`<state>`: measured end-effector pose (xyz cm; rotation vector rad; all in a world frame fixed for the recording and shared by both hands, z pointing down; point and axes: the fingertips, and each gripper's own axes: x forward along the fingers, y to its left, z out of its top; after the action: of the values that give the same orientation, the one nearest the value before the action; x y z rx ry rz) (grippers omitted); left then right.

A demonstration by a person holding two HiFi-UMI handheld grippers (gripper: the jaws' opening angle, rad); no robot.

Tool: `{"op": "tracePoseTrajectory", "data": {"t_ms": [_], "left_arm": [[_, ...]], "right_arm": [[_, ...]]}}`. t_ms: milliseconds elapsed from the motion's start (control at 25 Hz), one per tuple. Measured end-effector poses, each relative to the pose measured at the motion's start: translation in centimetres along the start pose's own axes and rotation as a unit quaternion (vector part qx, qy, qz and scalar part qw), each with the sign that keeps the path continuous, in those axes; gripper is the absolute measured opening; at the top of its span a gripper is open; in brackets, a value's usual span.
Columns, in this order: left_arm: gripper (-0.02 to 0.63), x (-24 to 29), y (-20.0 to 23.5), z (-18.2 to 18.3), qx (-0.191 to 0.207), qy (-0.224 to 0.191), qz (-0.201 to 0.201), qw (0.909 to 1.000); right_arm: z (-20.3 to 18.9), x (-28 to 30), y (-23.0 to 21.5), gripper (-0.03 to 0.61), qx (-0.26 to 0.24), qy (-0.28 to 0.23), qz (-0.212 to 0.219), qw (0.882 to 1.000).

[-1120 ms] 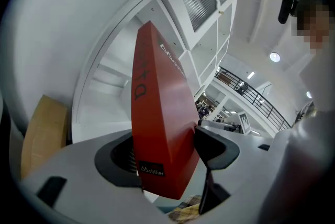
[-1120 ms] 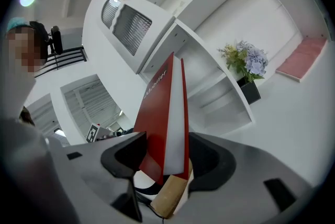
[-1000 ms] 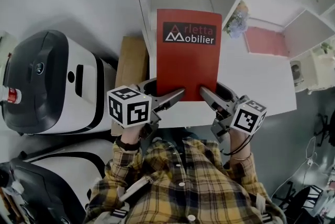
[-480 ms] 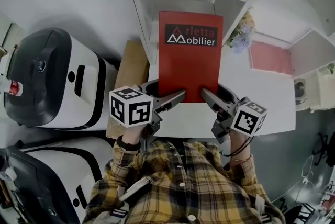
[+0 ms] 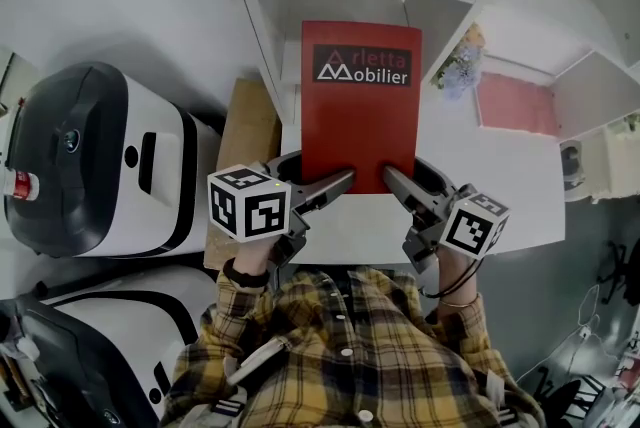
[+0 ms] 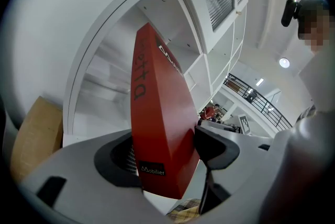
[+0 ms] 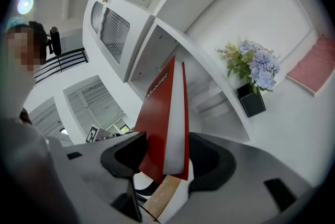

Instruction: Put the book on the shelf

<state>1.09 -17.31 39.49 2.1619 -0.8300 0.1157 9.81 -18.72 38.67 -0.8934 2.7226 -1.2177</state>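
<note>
A red book (image 5: 360, 106) with a black title label is held up flat in front of the white shelf unit (image 5: 440, 11). Its far end reaches into the open shelf compartment (image 5: 340, 1). My left gripper (image 5: 338, 182) is shut on the book's near left corner. My right gripper (image 5: 395, 182) is shut on the near right corner. In the left gripper view the book's spine (image 6: 157, 129) stands between the jaws, pointing at the compartment (image 6: 131, 60). The right gripper view shows the book's page edge (image 7: 172, 129) clamped between the black pads.
A blue flower bunch in a dark pot (image 7: 252, 74) stands in the compartment to the right. A pink cloth (image 5: 515, 104) lies further right. A cardboard box (image 5: 245, 131) sits left of the shelf, beside large white-and-black machines (image 5: 90, 166).
The book and both grippers have edged a little toward the shelf. Both grips are unchanged.
</note>
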Motion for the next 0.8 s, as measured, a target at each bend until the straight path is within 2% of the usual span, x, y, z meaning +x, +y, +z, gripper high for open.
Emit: {"op": "tracePoseTrajectory", "data": {"t_ms": [280, 800], "left_arm": [[0.318, 0.4, 0.4, 0.1, -0.005, 0.002, -0.008, 1.0000], [0.321, 2.3, 2.7, 1.5, -0.039, -0.006, -0.017, 0.9991]], "right_arm": [[0.0, 0.1, -0.5, 0.247, 0.009, -0.005, -0.009, 1.000], [1.4, 2.0, -2.8, 0.247, 0.018, 0.004, -0.024, 1.000]]}}
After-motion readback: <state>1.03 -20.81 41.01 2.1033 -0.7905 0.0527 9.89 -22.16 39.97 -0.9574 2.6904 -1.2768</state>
